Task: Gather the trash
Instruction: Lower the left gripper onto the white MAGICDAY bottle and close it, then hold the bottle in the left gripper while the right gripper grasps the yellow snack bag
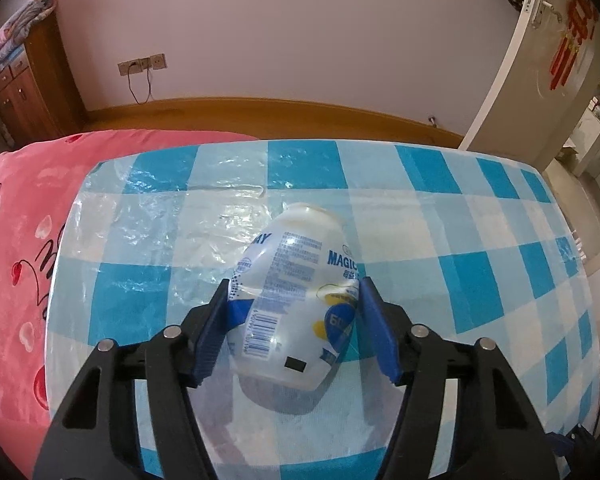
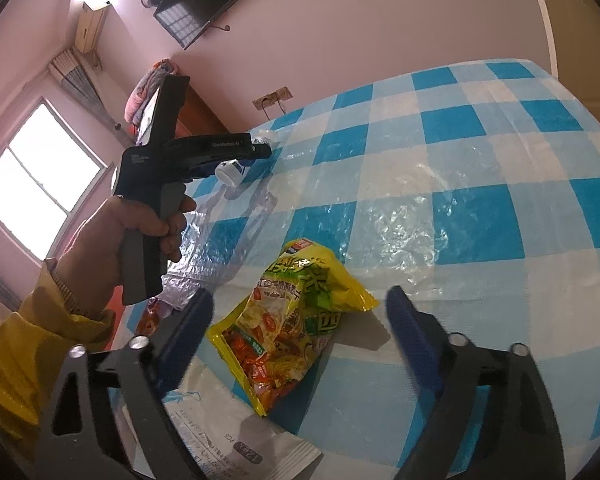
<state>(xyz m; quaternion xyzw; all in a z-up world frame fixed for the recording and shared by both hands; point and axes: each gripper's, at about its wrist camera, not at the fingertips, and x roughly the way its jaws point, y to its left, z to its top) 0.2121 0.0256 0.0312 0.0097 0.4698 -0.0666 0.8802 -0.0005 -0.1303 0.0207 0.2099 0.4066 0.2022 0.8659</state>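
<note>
A white plastic drink bottle [image 1: 296,280] with blue lettering lies lengthwise between the blue pads of my left gripper [image 1: 295,284], neck pointing away. Both pads touch its sides, so the gripper is shut on it. The right wrist view shows the same gripper [image 2: 256,150] held by a hand in a yellow sleeve, with the bottle [image 2: 230,172] just over the far left of the table. A crumpled yellow snack bag [image 2: 296,320] lies on the checked tablecloth [image 2: 480,200]. My right gripper [image 2: 299,292] stands open astride it, its fingers apart from the bag.
A white printed paper packet [image 2: 236,432] lies at the table's near edge beside the snack bag. Clear crinkled plastic film [image 2: 404,220] covers part of the cloth. A red wrapper [image 2: 148,320] shows at the left edge. A red bed cover [image 1: 16,240] adjoins the table's left side.
</note>
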